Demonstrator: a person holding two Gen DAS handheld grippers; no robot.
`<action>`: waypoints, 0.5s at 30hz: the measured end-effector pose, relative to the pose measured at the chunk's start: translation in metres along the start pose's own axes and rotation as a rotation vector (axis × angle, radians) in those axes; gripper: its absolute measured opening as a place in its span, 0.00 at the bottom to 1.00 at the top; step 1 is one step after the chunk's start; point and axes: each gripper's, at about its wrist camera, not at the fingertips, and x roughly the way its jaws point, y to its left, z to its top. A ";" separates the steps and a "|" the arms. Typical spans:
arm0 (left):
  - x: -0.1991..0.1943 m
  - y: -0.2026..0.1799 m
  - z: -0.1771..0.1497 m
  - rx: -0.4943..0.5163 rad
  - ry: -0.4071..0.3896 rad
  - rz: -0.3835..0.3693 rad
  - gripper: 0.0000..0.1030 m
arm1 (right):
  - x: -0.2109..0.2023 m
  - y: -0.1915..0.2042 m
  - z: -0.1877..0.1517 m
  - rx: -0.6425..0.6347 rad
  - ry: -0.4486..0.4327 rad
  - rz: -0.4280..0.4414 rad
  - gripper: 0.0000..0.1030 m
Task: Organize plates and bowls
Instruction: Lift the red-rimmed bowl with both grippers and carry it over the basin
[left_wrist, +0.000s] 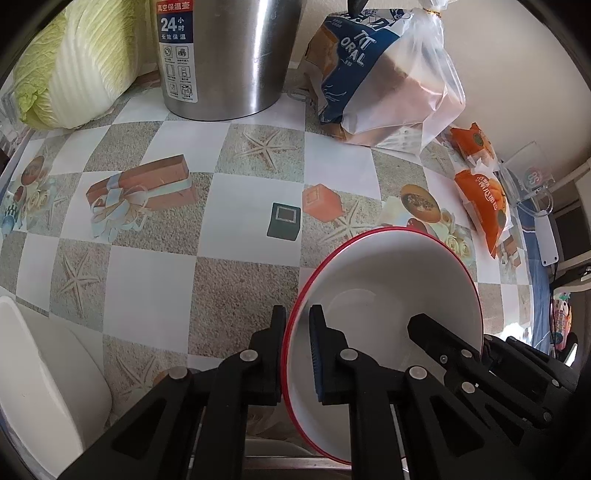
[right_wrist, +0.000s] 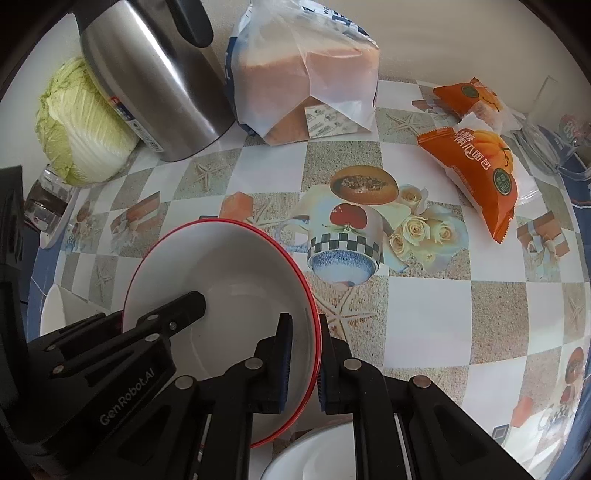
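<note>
we see a white bowl (left_wrist: 388, 295) with a red rim over the checked tablecloth (left_wrist: 155, 280). left gripper (left_wrist: 297, 354) is clamped on the bowl's left wall, one finger inside, one outside. right gripper (right_wrist: 304, 360) is pinched on the opposite wall the same way. the bowl sits tilted; we can't tell if it touches the table. behind stand a steel flask (left_wrist: 225, 55), a cabbage (left_wrist: 74, 62), bagged bread (right_wrist: 303, 74) and orange snack packs (right_wrist: 476, 173). another white dish (right_wrist: 317, 454) shows at the lower edge, partly hidden.
</note>
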 end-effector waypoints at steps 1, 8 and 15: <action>-0.003 -0.001 0.001 0.002 -0.003 -0.001 0.13 | -0.003 0.000 0.000 -0.002 -0.006 -0.002 0.12; -0.040 -0.002 0.001 0.007 -0.040 0.003 0.13 | -0.031 -0.002 0.004 0.003 -0.048 0.005 0.12; -0.071 -0.003 -0.015 -0.031 -0.068 -0.016 0.13 | -0.061 0.010 -0.004 -0.017 -0.071 -0.007 0.12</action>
